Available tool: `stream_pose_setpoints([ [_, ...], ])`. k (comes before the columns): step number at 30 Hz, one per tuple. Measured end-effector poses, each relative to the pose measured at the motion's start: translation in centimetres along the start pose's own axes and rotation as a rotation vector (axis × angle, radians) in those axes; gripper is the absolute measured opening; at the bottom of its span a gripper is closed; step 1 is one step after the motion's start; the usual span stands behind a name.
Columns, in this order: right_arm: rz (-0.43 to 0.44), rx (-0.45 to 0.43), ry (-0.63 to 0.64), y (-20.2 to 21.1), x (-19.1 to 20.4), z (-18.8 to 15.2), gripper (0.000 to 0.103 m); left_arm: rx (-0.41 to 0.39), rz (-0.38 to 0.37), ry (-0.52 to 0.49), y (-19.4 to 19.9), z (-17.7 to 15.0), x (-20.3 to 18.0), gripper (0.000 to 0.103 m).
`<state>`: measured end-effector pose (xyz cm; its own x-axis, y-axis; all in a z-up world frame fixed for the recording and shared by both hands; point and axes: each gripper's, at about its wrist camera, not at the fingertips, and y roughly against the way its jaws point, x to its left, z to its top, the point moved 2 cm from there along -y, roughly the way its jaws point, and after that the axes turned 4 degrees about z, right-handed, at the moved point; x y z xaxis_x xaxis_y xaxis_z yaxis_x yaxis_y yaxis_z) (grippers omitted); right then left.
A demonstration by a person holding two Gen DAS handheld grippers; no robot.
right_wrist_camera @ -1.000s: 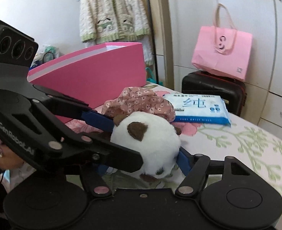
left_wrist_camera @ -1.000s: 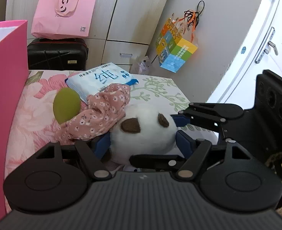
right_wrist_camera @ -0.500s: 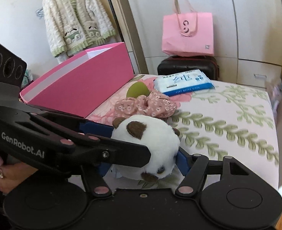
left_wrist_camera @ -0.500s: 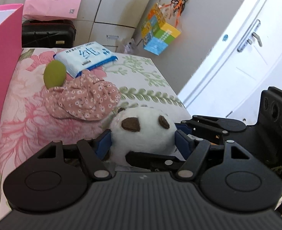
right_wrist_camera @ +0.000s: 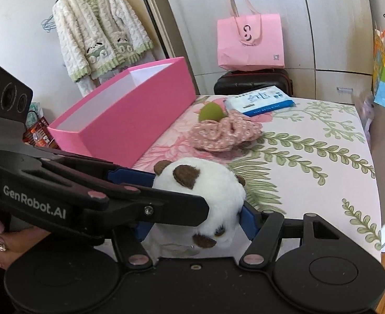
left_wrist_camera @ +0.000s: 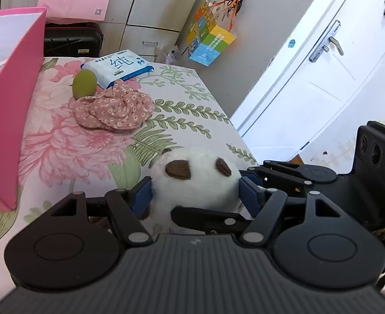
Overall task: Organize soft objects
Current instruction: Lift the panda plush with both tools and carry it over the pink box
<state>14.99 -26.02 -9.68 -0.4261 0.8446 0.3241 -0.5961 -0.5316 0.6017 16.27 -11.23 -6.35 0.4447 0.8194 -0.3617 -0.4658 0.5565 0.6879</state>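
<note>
The white panda plush (left_wrist_camera: 195, 180) is pinched from both sides, the left gripper (left_wrist_camera: 195, 195) and right gripper (right_wrist_camera: 195, 214) each closed on it, near the pink box (right_wrist_camera: 129, 120). Judged next: carry it level over the box's open top, then release one gripper first, avoiding the floral cloth (left_wrist_camera: 113, 110) beyond.

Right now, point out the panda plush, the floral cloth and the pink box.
panda plush (right_wrist_camera: 205, 183): right wrist view, white top of its head.
floral cloth (left_wrist_camera: 113, 110): left wrist view, middle of the crumpled fabric.
pink box (right_wrist_camera: 129, 120): right wrist view, outer long wall.
</note>
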Motion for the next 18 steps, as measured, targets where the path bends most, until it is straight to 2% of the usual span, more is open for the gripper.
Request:
stream_pose_setpoints([
  [8, 0.03, 0.025, -0.009, 0.1, 3.1, -0.1, 0.07, 0.001, 0.008, 0.027, 3.3, -1.3, 1.5, 0.07],
  [18, 0.093, 0.08, 0.047, -1.1, 9.1, 0.6, 0.07, -0.017, 0.044, 0.091, 9.2, -3.0, 4.9, 0.07],
])
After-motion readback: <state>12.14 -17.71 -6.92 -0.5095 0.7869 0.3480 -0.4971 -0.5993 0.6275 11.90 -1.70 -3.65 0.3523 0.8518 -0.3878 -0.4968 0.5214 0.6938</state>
